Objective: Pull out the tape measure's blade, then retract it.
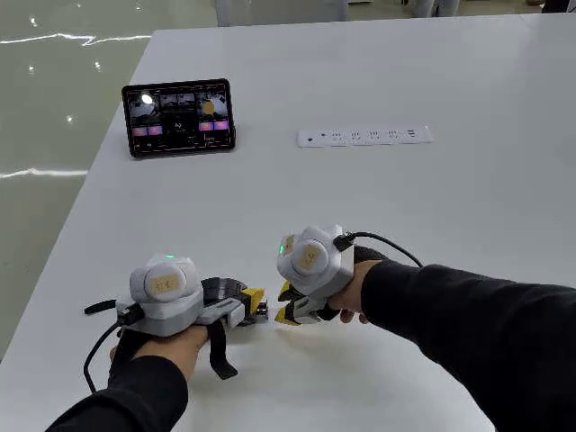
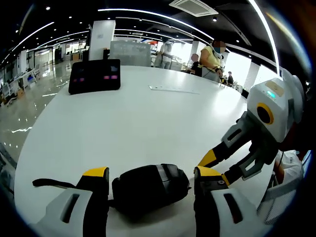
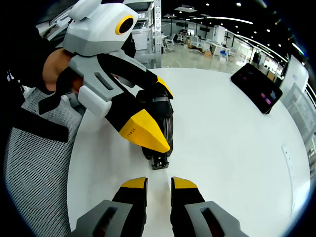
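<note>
On the head view, a big white surface [image 1: 378, 207] is filling most of the picture, and a shiny floor [image 1: 54, 108] is showing at its left. A tablet [image 1: 178, 117] is standing far back, and a power strip [image 1: 364, 136] is lying well to its right. Near the front edge, the left tongs [image 1: 258, 308] are clamping the black tape [image 1: 220, 290], with the right tongs [image 1: 286, 304] pointing at them, just beside.

On the left gripper view, the tape is lying on the surface between the two jaws. People [image 2: 213, 59] are standing behind the far edge, under long ceiling lights [image 2: 148, 12].

On the right gripper view, the right jaws are a little apart, holding nothing, with the tape's tip just ahead. A mesh chair [image 3: 34, 163] is showing at the left.
</note>
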Available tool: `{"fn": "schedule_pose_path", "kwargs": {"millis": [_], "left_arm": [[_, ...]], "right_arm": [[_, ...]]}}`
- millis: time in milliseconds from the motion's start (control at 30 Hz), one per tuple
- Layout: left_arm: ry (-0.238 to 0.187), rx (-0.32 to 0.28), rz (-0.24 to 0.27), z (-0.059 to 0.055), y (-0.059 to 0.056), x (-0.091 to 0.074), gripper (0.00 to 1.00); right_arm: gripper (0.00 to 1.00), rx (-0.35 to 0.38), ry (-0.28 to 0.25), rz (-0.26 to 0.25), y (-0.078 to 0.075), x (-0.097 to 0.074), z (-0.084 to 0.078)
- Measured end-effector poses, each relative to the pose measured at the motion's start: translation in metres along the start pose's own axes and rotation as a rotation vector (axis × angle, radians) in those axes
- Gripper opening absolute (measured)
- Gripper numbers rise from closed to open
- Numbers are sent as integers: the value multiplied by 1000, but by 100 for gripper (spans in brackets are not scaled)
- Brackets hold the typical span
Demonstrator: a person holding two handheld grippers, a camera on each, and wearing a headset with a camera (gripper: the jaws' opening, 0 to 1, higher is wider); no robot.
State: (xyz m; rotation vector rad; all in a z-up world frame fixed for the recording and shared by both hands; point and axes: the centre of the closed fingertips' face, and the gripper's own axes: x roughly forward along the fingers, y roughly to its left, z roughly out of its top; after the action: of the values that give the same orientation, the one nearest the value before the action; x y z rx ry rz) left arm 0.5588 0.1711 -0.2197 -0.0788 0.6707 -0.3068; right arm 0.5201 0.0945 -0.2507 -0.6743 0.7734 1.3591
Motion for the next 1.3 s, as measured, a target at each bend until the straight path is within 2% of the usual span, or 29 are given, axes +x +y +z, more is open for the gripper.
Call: {"fn": "schedule_pose_path", "kwargs": {"millis": [233,300,500,700,867,1100,1167,1200,1300], "left_arm": [[12,20,-39,-2,-4,0,76],[14,39,-48,-2,-4,-3,76],[31,85,-79,-1,-1,-10,86],[44,121,-109,-2,-2,-17,91],[36,114,-133,-1,2,-20,95],[28,125,-157,-2,1,-28,99],[29,133,-171,-2,0,-31,99],[25,136,-197,-2,-2,-33,99],[31,146,-234,-3,-4,-37,99]], "right_arm": [[19,56,-41,-44,-3,-20,-9],[19,76,-52,-60,-4,-26,-14],[22,136,-87,-106,-8,-42,-26],[26,198,-135,-174,-10,-67,-43],[27,255,-149,-200,-11,-83,-62],[30,293,-153,-214,-8,-97,-79],[31,301,-153,-219,-7,-100,-83],[32,302,-153,-223,-6,-102,-84],[34,288,-146,-237,-5,-105,-88]]}}
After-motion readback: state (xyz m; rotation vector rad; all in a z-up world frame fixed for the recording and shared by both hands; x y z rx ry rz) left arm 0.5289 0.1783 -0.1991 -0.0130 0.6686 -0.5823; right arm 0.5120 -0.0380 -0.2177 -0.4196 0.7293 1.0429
